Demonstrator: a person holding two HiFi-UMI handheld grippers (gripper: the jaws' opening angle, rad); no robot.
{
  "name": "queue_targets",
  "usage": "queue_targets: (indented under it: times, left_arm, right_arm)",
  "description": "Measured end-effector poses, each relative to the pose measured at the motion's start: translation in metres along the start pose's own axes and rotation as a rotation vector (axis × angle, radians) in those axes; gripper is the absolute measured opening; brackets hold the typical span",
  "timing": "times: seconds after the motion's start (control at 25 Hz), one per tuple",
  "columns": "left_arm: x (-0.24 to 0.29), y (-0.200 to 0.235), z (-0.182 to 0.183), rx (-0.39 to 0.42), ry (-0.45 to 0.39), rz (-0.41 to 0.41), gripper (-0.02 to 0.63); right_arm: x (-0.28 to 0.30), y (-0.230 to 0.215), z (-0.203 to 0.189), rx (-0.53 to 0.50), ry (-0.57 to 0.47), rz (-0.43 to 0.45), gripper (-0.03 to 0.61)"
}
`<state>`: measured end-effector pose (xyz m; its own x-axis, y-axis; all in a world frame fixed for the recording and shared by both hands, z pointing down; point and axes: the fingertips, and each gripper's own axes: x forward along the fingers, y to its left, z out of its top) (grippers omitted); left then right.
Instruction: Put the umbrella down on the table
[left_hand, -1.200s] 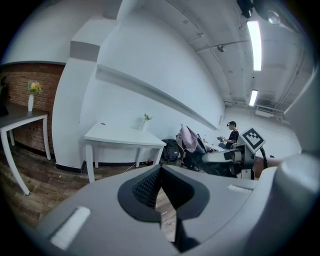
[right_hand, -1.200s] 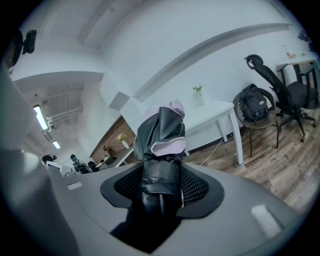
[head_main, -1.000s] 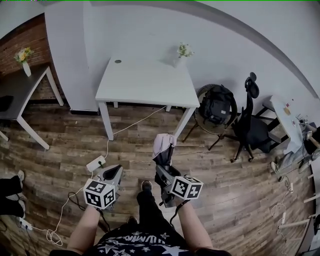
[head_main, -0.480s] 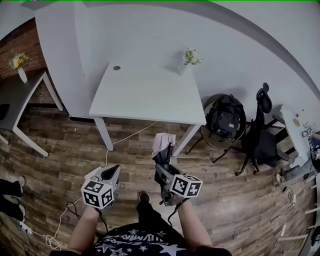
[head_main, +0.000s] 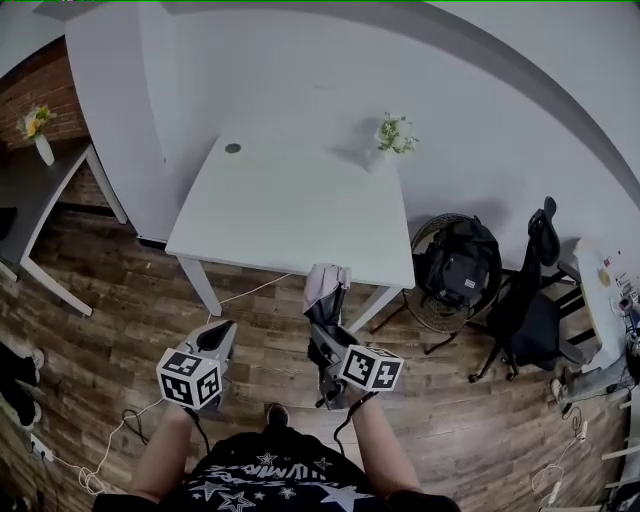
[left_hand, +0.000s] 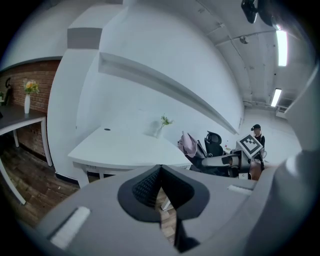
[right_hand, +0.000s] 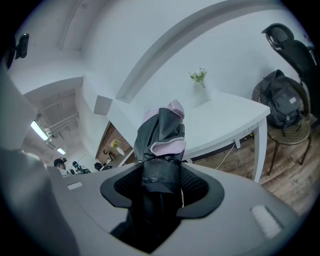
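Note:
A folded black and pale pink umbrella (head_main: 325, 298) (right_hand: 161, 135) stands upright in my right gripper (head_main: 328, 340) (right_hand: 161, 182), whose jaws are shut on its lower part. Its top reaches the near edge of the white table (head_main: 290, 210) (right_hand: 225, 117). My left gripper (head_main: 216, 341) (left_hand: 160, 192) is shut and holds nothing; it hangs over the wooden floor, short of the table (left_hand: 120, 147). In the left gripper view the umbrella (left_hand: 189, 145) shows to the right, beside the table's corner.
A small vase with a plant (head_main: 392, 138) stands at the table's far right corner. A chair bearing a black backpack (head_main: 458, 265) and an office chair (head_main: 535, 300) are to the right. A dark side table (head_main: 45, 200) stands left. Cables (head_main: 120, 430) lie on the floor.
The person has walked closer to the white table, which now looms larger and nearer. Both grippers keep their pose, and the umbrella stays held upright in the right one.

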<state>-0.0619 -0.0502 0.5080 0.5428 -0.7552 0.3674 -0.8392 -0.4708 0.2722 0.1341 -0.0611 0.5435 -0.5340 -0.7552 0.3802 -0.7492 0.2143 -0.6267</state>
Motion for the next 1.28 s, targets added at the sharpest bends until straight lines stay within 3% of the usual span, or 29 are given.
queue_targets:
  times: [0.32, 0.76, 1.28]
  left_arm:
    - [0.036, 0.013, 0.03, -0.016, -0.028, 0.04, 0.003]
    - [0.1, 0.032, 0.045, -0.009, 0.008, 0.0, 0.003]
    - [0.201, 0.1, 0.094, -0.018, 0.045, -0.049, 0.003]
  right_arm:
    - [0.033, -0.009, 0.041, -0.002, 0.004, 0.039, 0.236]
    - [0.086, -0.029, 0.064, 0.026, 0.024, 0.034, 0.236]
    - [0.202, -0.061, 0.122, 0.088, 0.067, -0.049, 0.236]
